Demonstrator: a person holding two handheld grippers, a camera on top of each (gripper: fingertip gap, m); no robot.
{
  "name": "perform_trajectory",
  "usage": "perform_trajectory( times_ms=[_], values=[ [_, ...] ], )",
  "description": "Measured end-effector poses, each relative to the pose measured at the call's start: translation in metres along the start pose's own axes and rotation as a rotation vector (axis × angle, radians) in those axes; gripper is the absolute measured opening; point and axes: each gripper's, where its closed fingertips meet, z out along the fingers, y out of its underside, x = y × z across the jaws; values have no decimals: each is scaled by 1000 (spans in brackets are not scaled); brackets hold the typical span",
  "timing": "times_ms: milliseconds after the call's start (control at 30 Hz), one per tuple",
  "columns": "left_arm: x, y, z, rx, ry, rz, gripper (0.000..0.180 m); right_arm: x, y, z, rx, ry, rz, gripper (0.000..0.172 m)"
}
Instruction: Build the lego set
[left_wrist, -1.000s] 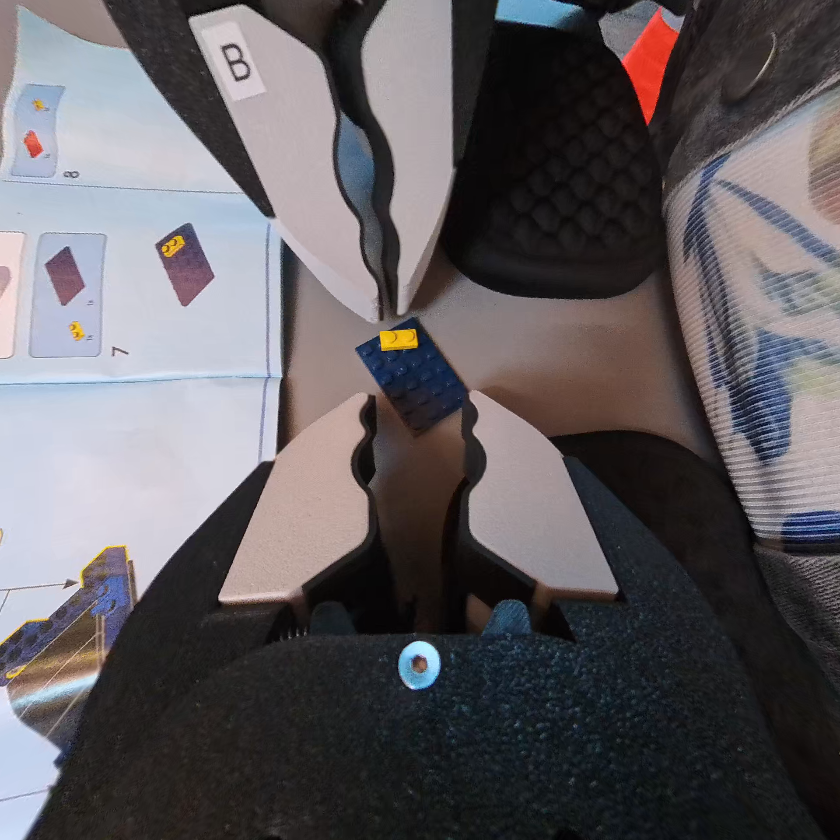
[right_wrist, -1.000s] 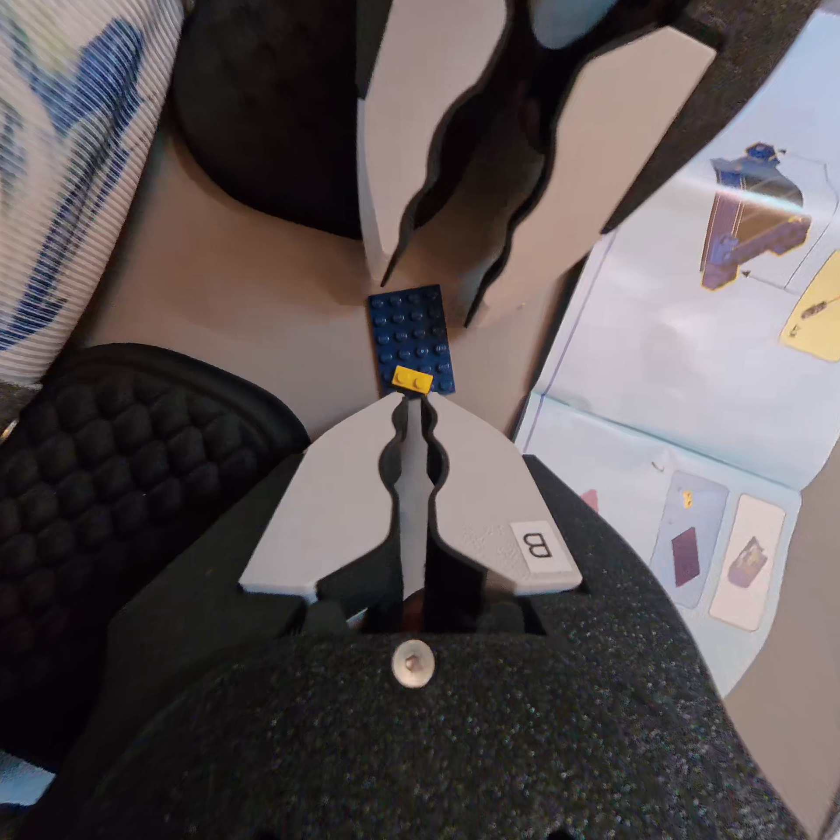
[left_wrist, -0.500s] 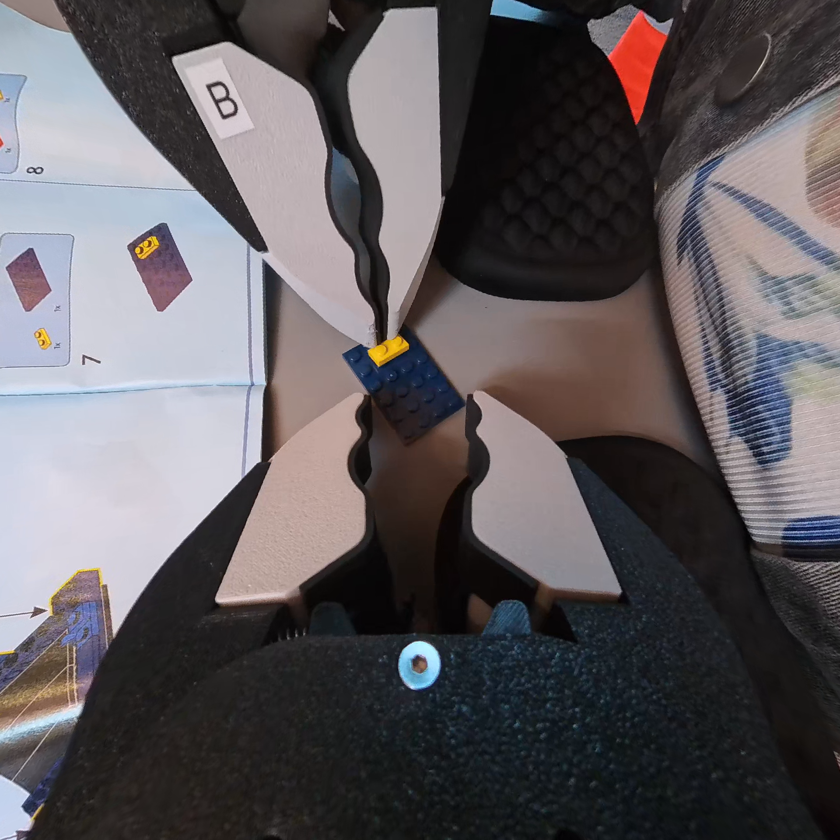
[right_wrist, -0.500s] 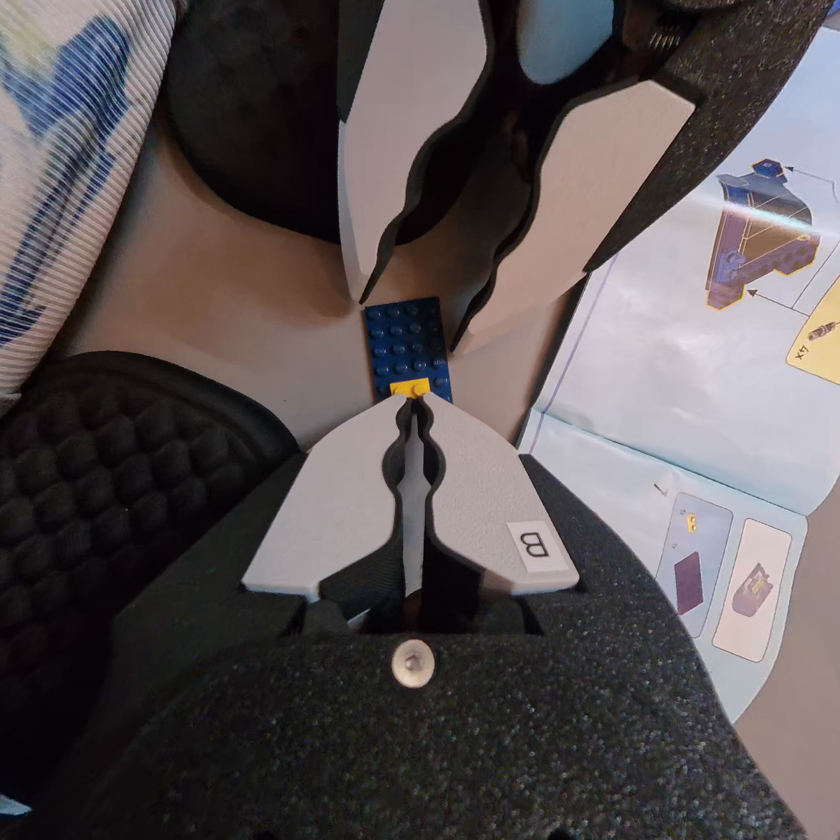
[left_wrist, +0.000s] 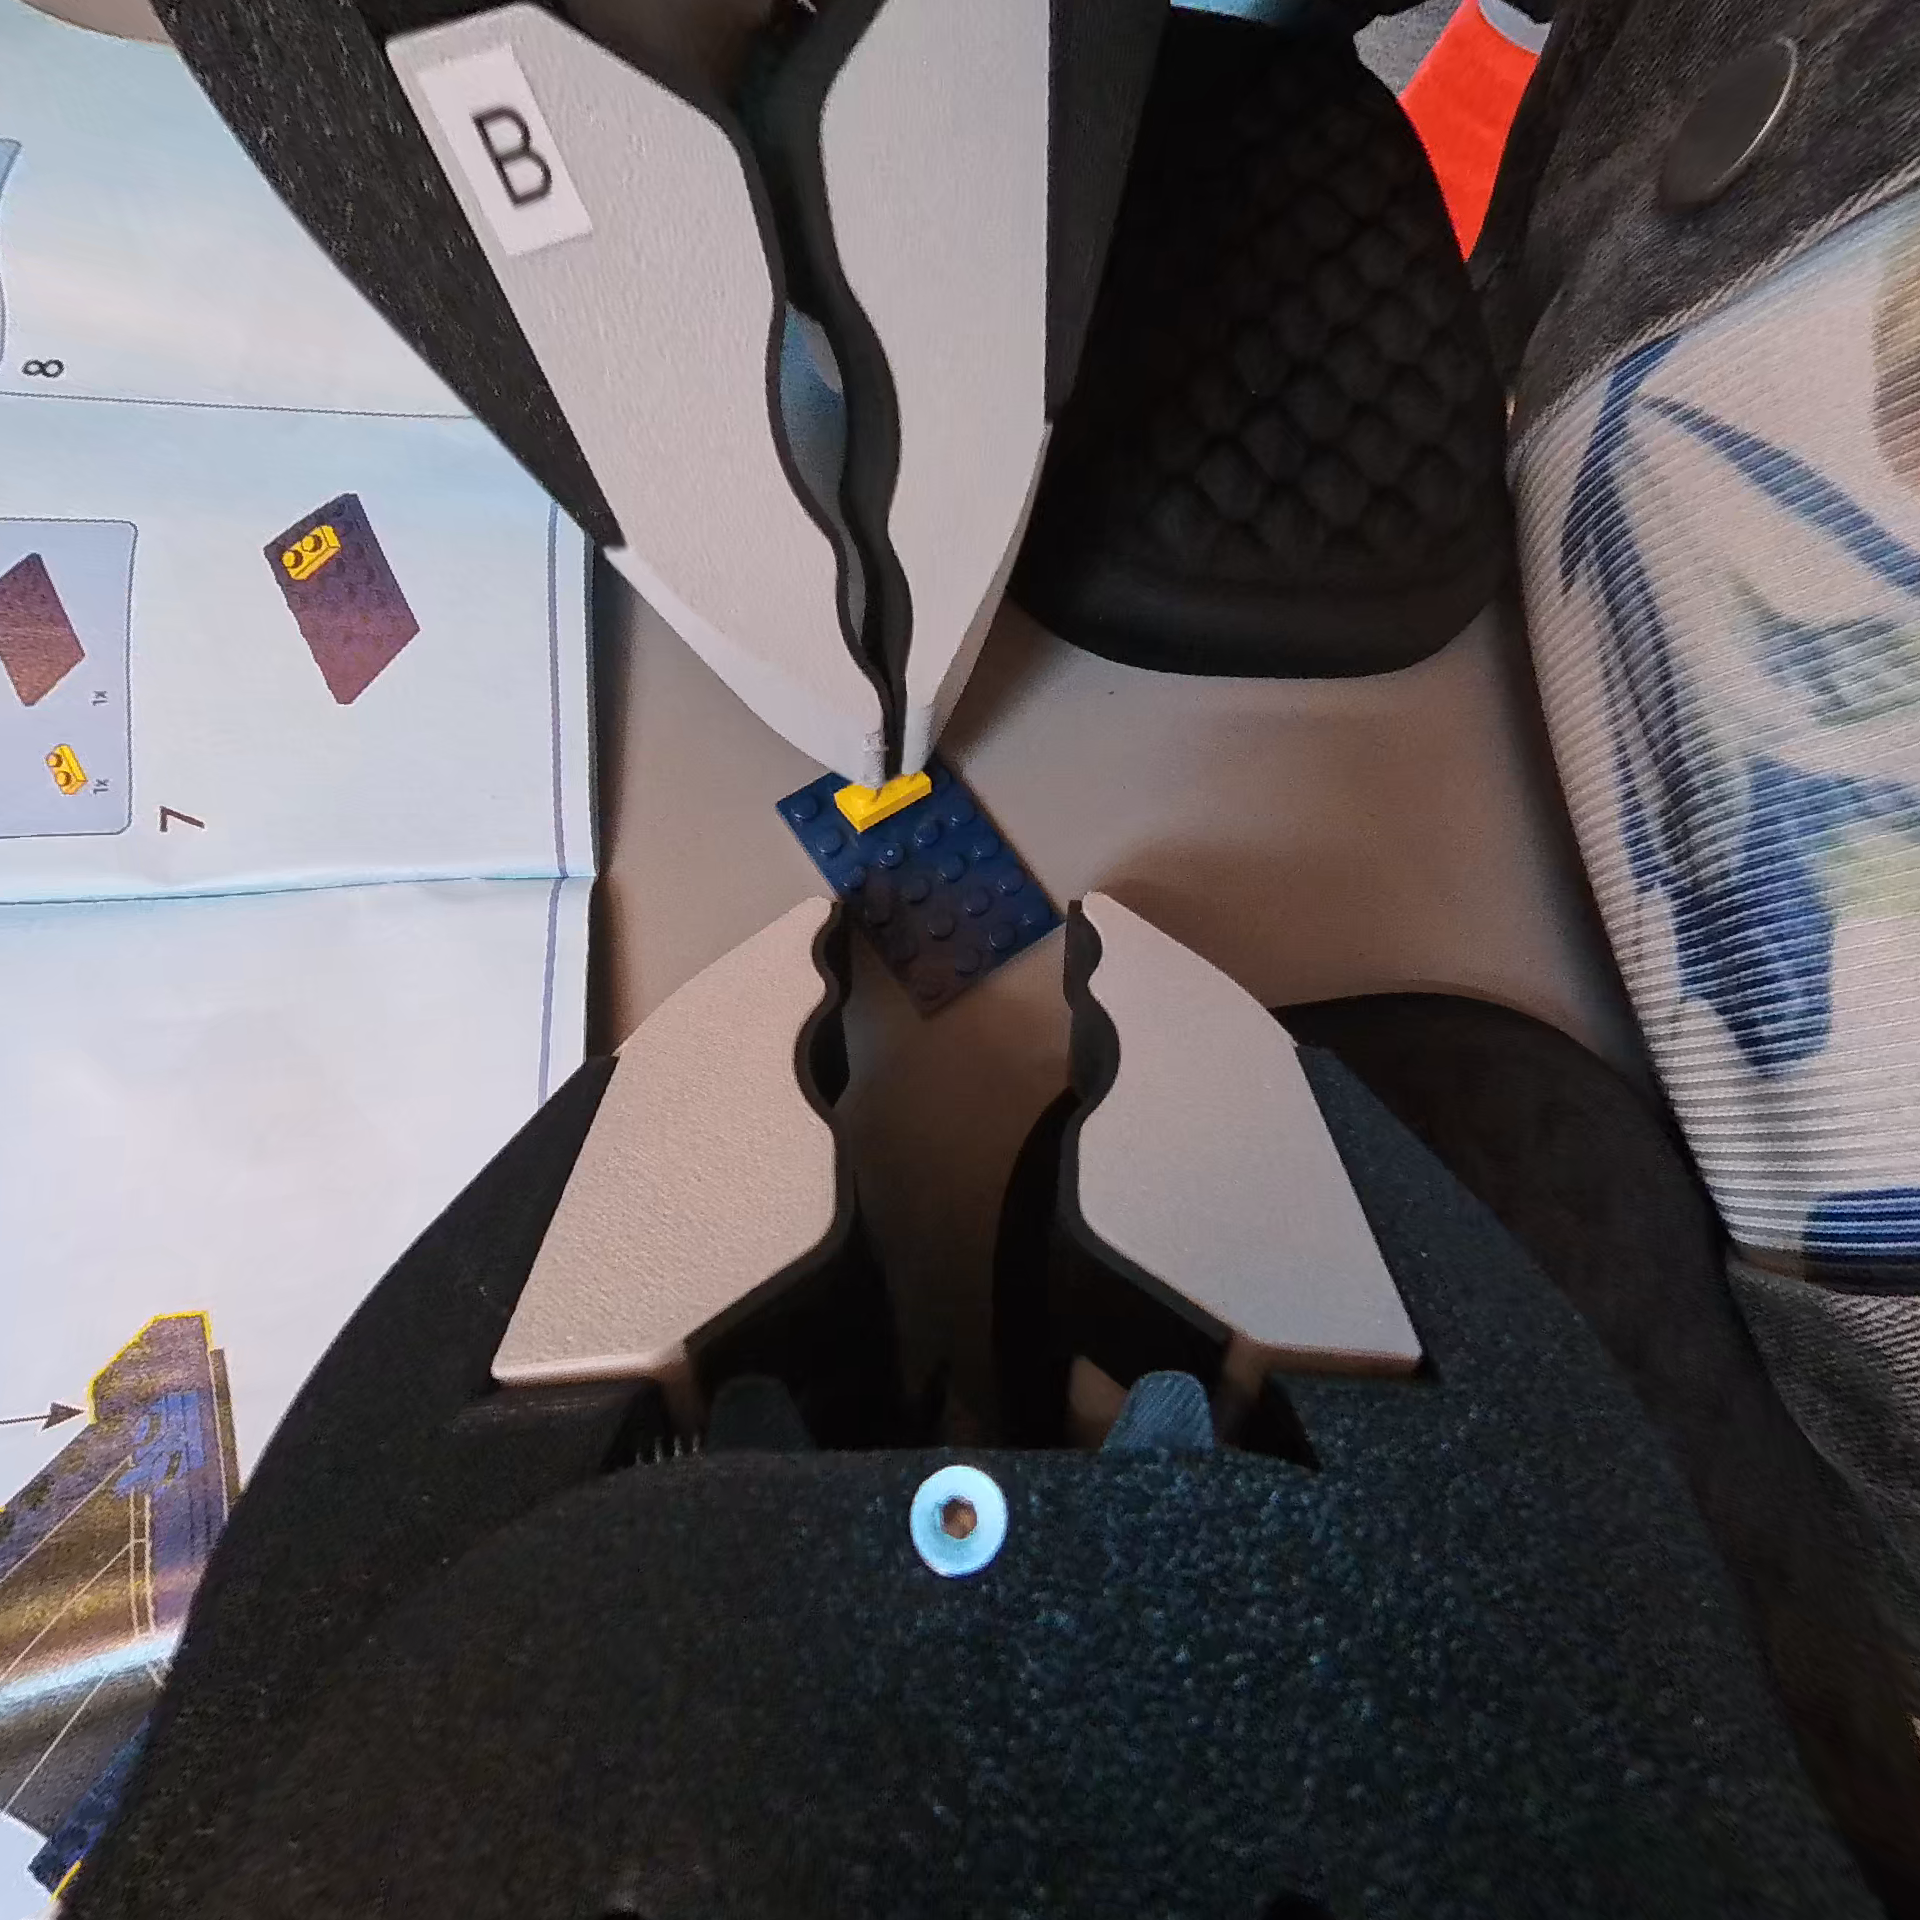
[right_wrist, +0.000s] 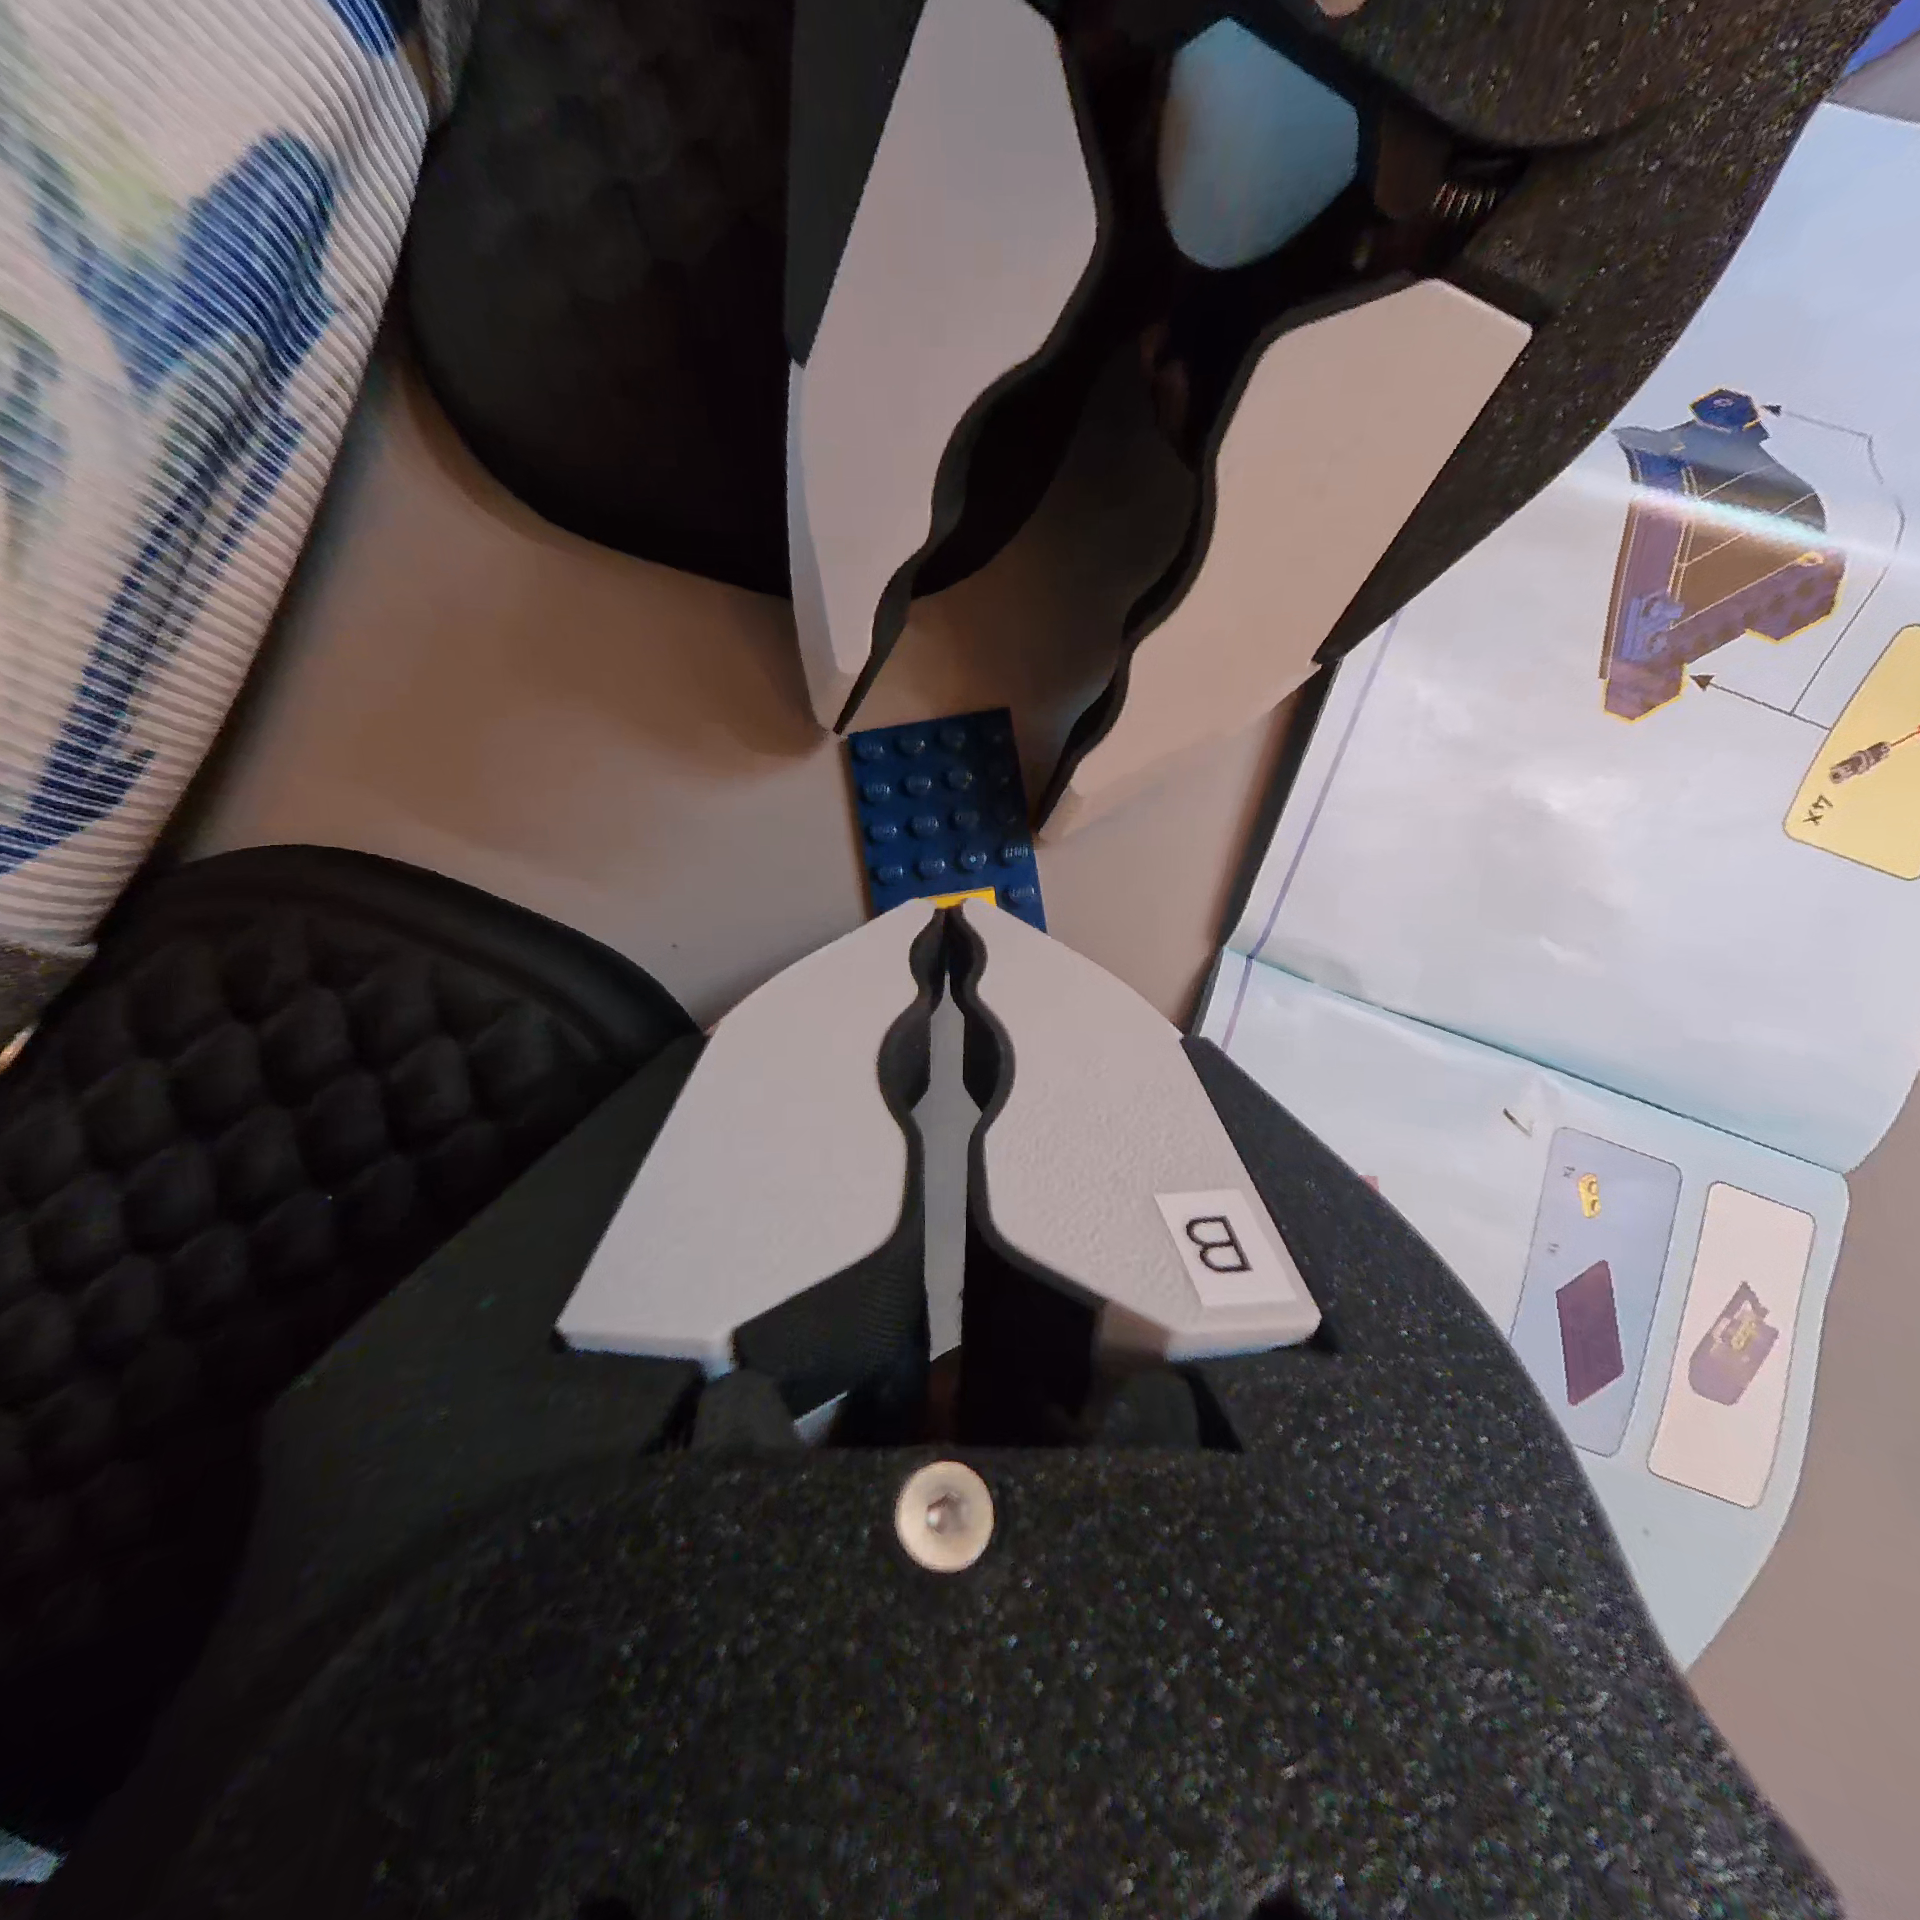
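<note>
Hobby or office desk setup, grey desk (left_wrist: 1299, 790), open brick-building instruction booklet (left_wrist: 260, 987) at left, black padded wrist rests (left_wrist: 1278, 436) upper centre

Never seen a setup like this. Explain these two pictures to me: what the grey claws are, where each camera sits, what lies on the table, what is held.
The grey claws are two hand-held grippers, each with a camera looking along its fingers. One picture is from the left gripper, whose fingers stand open on either side of a dark blue studded plate lying on the table. The other is from the right gripper, shut, its tips pressing down on a small yellow piece on that plate. Neither holds anything. An instruction booklet lies alongside.
</note>
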Motion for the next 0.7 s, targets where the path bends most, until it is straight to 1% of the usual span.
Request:
perform_trajectory(
  times_ms=[333, 500, 567, 633, 700],
  values=[
    [2, 0, 0, 1, -2, 7, 39, 0, 1, 5, -60, -1, -36, 0],
    [2, 0, -1, -1, -19, 19, 40, 1, -4, 1, -64, 3, -65, 0],
    [-1, -6, -5, 30, -69, 16, 41, 0, -7, -1, -42, 2, -58, 3],
    [0, -17, -16, 85, -138, -29, 44, -1, -9, -4, -9, 1, -37, 11],
    [3, -23, -28, 114, -242, -80, 44, -1, -12, -7, 48, 6, -5, 11]
  ],
)
